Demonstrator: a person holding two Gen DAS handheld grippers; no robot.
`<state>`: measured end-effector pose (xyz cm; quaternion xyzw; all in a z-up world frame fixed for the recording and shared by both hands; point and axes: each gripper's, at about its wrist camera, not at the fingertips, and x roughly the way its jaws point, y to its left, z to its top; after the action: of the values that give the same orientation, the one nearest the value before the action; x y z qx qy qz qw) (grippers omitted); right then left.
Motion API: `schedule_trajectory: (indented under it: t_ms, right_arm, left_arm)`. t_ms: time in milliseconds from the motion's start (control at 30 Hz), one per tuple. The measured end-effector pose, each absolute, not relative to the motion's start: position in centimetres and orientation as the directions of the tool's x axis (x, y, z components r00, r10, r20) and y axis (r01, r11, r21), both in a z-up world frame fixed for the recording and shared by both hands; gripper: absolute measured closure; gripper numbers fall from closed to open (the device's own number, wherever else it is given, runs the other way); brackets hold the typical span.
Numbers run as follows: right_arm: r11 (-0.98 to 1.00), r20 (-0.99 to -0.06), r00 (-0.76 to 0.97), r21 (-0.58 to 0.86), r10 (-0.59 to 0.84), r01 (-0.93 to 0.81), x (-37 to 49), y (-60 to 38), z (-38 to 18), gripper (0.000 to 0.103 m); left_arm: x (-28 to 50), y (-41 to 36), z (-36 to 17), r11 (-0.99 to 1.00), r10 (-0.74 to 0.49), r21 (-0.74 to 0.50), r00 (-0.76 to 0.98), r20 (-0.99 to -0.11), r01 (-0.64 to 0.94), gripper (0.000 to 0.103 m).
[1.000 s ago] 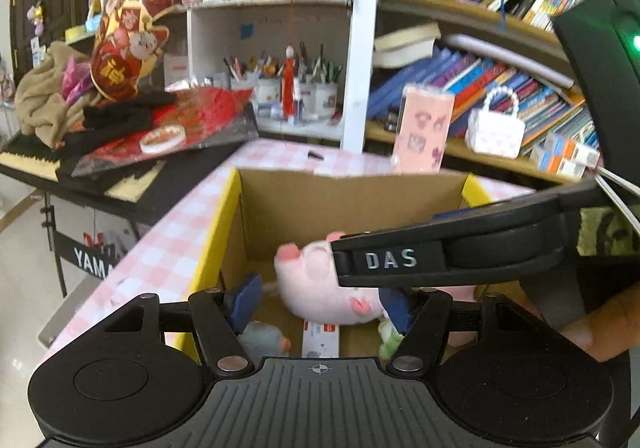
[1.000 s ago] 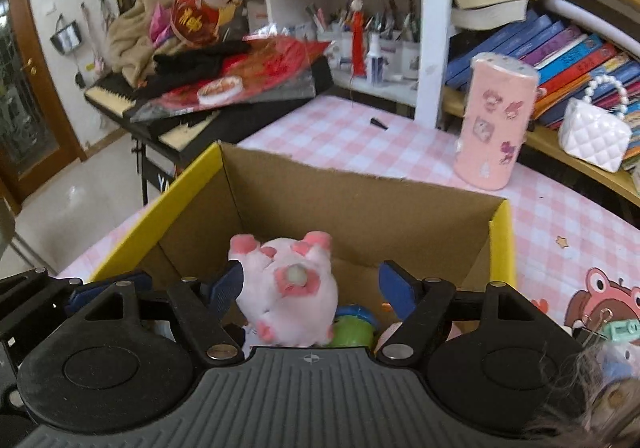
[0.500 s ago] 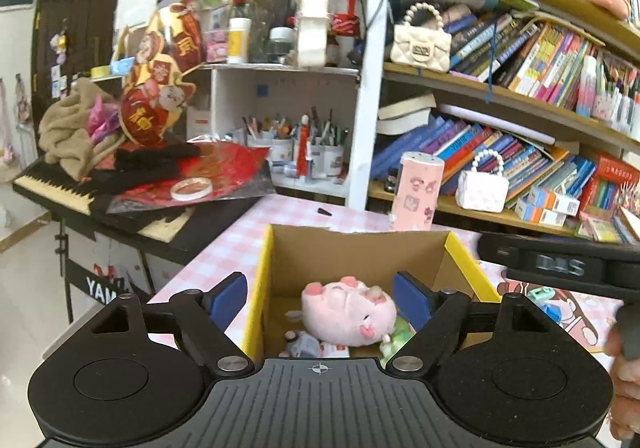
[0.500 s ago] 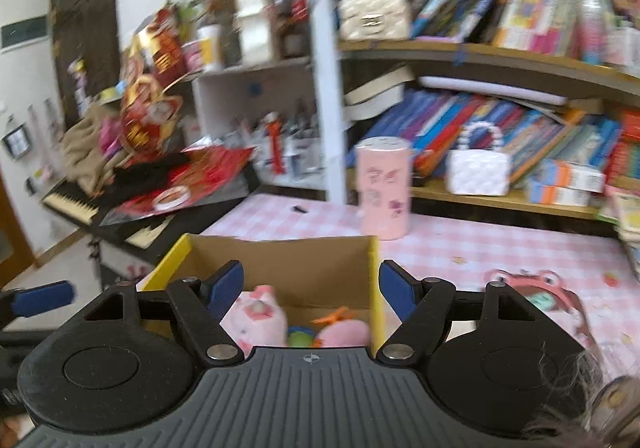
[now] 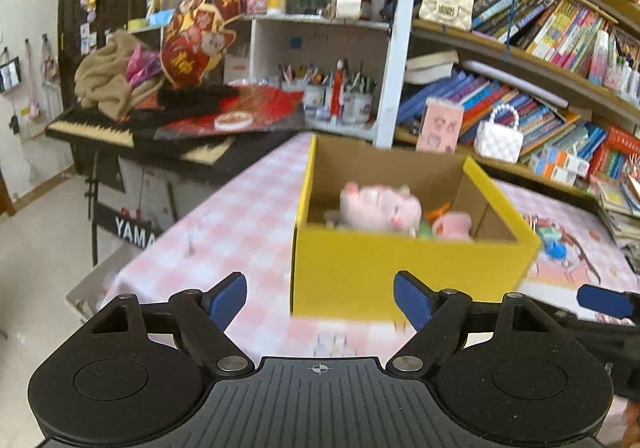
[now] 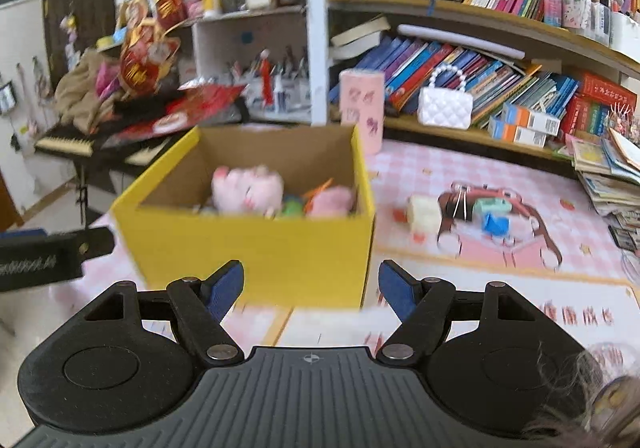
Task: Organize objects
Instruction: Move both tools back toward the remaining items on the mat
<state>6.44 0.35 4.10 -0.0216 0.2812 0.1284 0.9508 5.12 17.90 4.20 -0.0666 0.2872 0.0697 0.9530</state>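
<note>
A pink-checked tabletop point(image 5: 240, 216) fronts crowded bookshelves point(image 6: 500, 48). Both the left hand-held gripper point(image 5: 320, 298) and right hand-held gripper point(image 6: 311, 286) gape empty; the left's jaws have just widened. Ahead of each stands the yellow box point(image 6: 256, 244) holding a pink plush pig point(image 6: 246, 188).

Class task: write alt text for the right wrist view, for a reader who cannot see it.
A yellow cardboard box on a pink checked tablecloth holds a pink plush pig and other small toys. The right gripper is open and empty in front of it. Small blocks lie right of the box, before crowded bookshelves.
</note>
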Motion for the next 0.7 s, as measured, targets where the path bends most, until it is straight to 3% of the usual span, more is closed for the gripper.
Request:
schedule_trajectory:
  t_ms: [367,700]
  right_arm:
    - [0.946,-0.591,0.774,-0.052,0.229,-0.32,-0.9,0.6,0.8,0.03]
    - [0.982,-0.616,0.779,-0.045,0.115,-0.181,-4.2,-2.8,-0.2,0.03]
  left_arm:
    - [-0.9,14.7,2.2,0.991,0.049,-0.069,0.801,-0.596,-0.112,0.02]
    - [-1.5,10.5,1.5,0.997,-0.08,-0.038,0.779,-0.622,0.072,0.016]
